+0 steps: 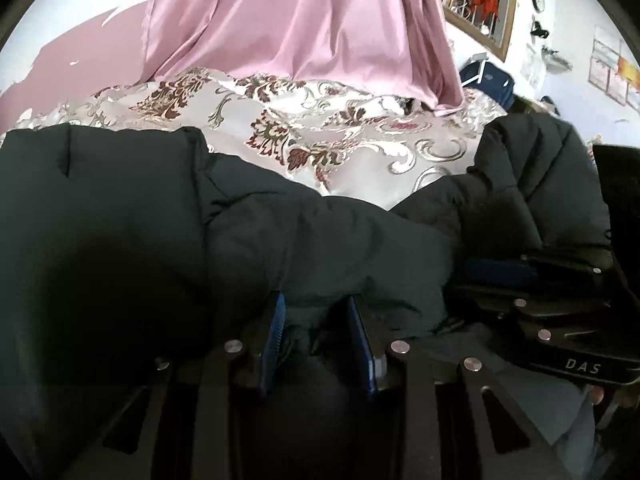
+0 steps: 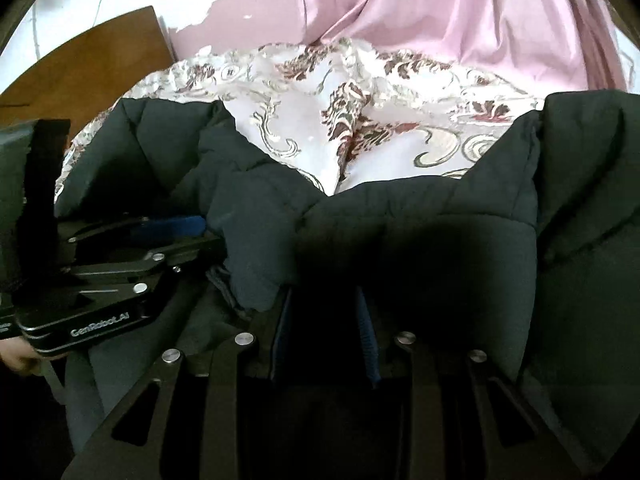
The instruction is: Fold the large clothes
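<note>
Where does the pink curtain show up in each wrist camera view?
Left wrist: pink curtain hangs top centre, above the floral bedspread.
Right wrist: curtain hangs top right, above the same bedspread.
Shared landmark: the dark jacket across the foreground.

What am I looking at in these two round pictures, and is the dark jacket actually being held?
No robot arm here: a person carries a hand-held gripper in each hand, each with a fisheye camera looking along its two blue-padded fingers. One picture is from the left hand-held gripper, the other from the right hand-held gripper; each also shows the other at its edge. A dark puffer jacket lies on a floral bedspread, with a pink satin curtain hanging behind. Jacket fabric is bunched between both pairs of fingers, so each seems closed on a fold near the jacket's edge, side by side. How firm the hold is, I cannot tell. A wooden board stands off to one side.
</note>
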Demonstrator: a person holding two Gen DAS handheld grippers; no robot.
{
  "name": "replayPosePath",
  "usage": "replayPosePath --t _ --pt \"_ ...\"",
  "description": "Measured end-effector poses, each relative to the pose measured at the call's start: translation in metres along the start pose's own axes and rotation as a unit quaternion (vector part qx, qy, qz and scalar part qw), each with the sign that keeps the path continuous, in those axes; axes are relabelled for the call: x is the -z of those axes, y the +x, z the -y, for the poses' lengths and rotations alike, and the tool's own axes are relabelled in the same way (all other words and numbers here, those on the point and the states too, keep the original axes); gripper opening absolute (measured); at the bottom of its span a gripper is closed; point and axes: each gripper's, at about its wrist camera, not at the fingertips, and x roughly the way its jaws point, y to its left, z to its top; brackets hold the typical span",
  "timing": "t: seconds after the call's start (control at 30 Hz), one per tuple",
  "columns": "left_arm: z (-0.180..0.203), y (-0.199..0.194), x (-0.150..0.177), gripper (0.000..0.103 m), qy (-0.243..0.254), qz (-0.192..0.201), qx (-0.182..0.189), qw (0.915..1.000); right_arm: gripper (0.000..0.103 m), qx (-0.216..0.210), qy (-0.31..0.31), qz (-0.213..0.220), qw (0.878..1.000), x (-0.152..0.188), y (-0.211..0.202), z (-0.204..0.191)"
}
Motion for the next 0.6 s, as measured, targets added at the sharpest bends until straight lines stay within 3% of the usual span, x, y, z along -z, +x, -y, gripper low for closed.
replayPosePath --t 0.13,0.37,0.6 --pt "0.007 -0.007 0.003 0.058 0.019 0.017 0.030 0.9992 0.030 0.010 0.015 0.002 1.000 0.008 -0.014 0.006" --pt "0.011 -0.008 0.002 0.059 0.022 0.012 0.029 0.9993 0.028 0.023 0.034 -0.006 0.999 0.012 -0.021 0.015" --pt "0.008 -0.038 0.000 0.062 -0.006 0.010 0.013 0.9998 0.034 0.013 0.075 0.038 0.996 0.031 -0.061 0.027"
